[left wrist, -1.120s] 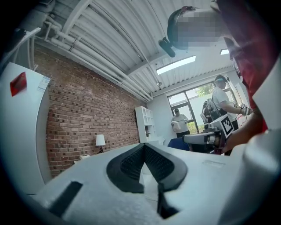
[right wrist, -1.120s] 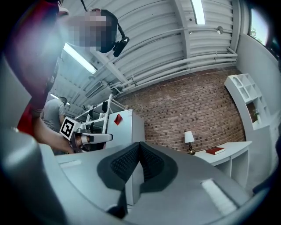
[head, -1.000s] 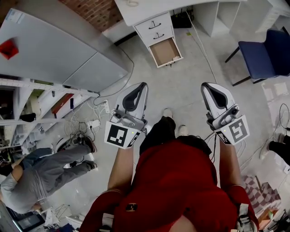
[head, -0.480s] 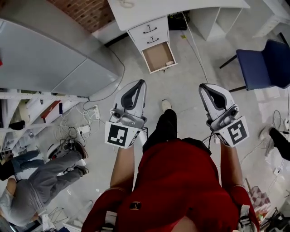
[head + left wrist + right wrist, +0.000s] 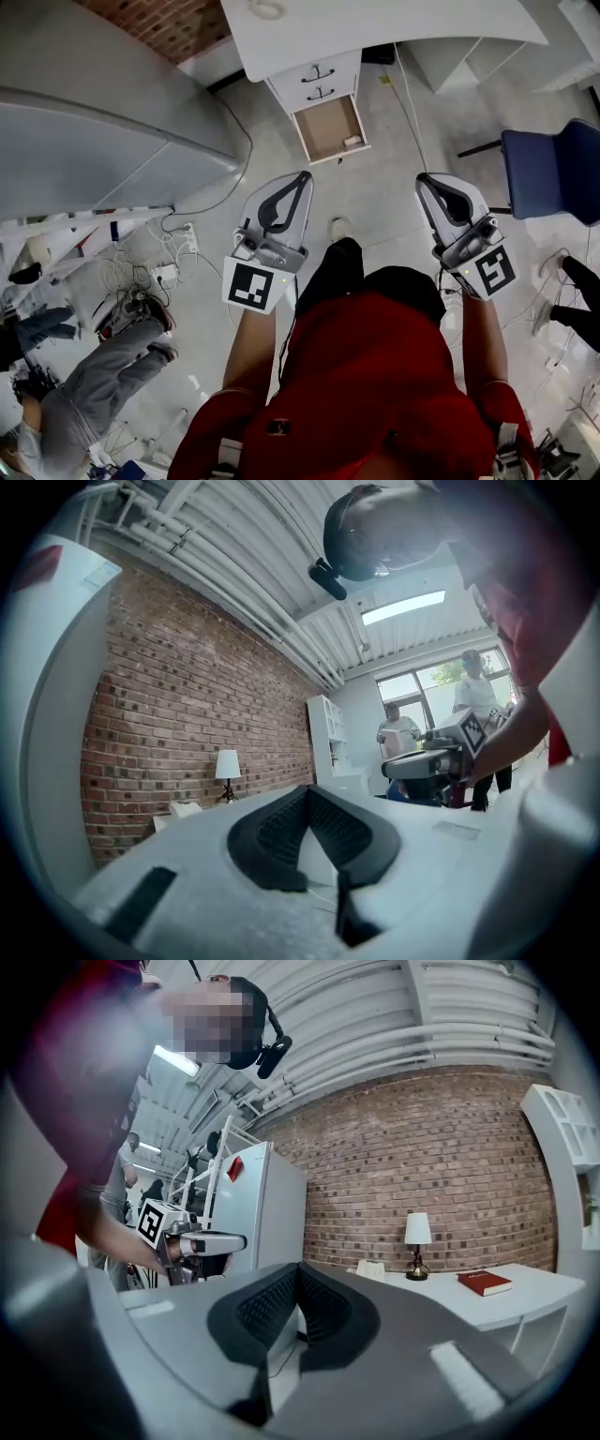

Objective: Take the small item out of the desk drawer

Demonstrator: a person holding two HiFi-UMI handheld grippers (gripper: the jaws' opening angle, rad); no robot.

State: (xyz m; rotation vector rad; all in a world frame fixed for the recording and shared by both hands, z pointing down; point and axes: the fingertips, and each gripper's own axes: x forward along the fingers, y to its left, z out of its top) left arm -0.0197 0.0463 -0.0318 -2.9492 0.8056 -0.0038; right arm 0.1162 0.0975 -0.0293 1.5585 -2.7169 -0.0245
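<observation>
Two tongs, the left tongs (image 5: 301, 178) and the right tongs (image 5: 428, 180), are pressed together and carry nothing. Compared with one second earlier, the white bench (image 5: 394, 28) and its open bottom drawer (image 5: 325, 122) sit lower and slightly larger in the head view, so the person has walked closer. The small item (image 5: 352, 141), pale, lies at the drawer's right side, well apart from both tongs. This is judged to be the approach phase, with no reach begun. No brand or text is legible. Each marker cube (image 5: 255, 285) shows only a coded square pattern.

Blue chair (image 5: 553, 173) on floor; red book (image 5: 485, 1282) near lamp (image 5: 417, 1241); brick wall (image 5: 422, 1166) behind.
</observation>
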